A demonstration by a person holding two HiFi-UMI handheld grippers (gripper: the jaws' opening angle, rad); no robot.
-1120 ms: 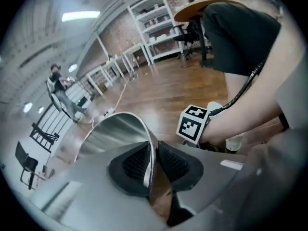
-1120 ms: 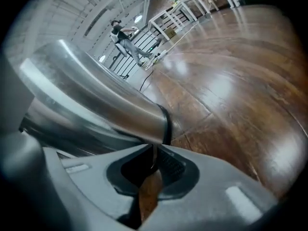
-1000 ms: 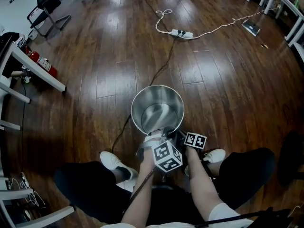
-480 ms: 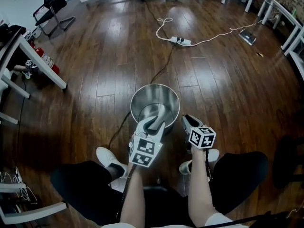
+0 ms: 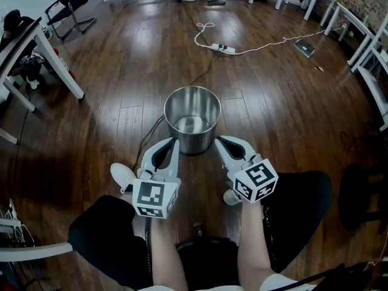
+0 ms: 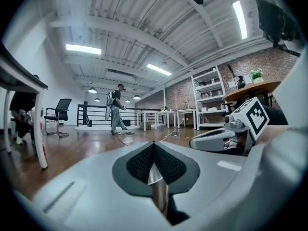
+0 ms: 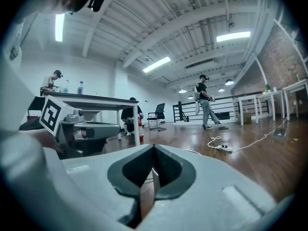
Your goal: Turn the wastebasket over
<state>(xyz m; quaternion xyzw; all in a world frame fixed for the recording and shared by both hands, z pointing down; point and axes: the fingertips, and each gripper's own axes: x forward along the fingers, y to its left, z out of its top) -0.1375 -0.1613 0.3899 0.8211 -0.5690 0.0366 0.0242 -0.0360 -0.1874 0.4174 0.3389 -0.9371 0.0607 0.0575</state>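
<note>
The wastebasket (image 5: 192, 119), a shiny steel bucket, stands upright on the wooden floor with its open mouth up and nothing in it. My left gripper (image 5: 175, 141) hovers just short of its near left side, and my right gripper (image 5: 219, 140) is level with it at the near right. Neither touches the bucket. Both have just closed their jaws with nothing between them. In the left gripper view the shut left gripper (image 6: 154, 143) points level across the room, with the right gripper (image 6: 226, 138) beside it. The right gripper view shows the shut right gripper (image 7: 154, 147).
A black cable (image 5: 203, 77) runs along the floor to the bucket. Farther off lies a white power strip (image 5: 221, 48) with its cord. White table legs (image 5: 57, 65) and a chair (image 5: 76, 2) stand at the left, desks (image 5: 370, 53) at the right. A person (image 6: 115, 112) walks at the far end.
Both grippers were down at the bucket's near rim a second ago. They have risen, rolled upright and drawn back side by side, and the bucket now stands free of them.
</note>
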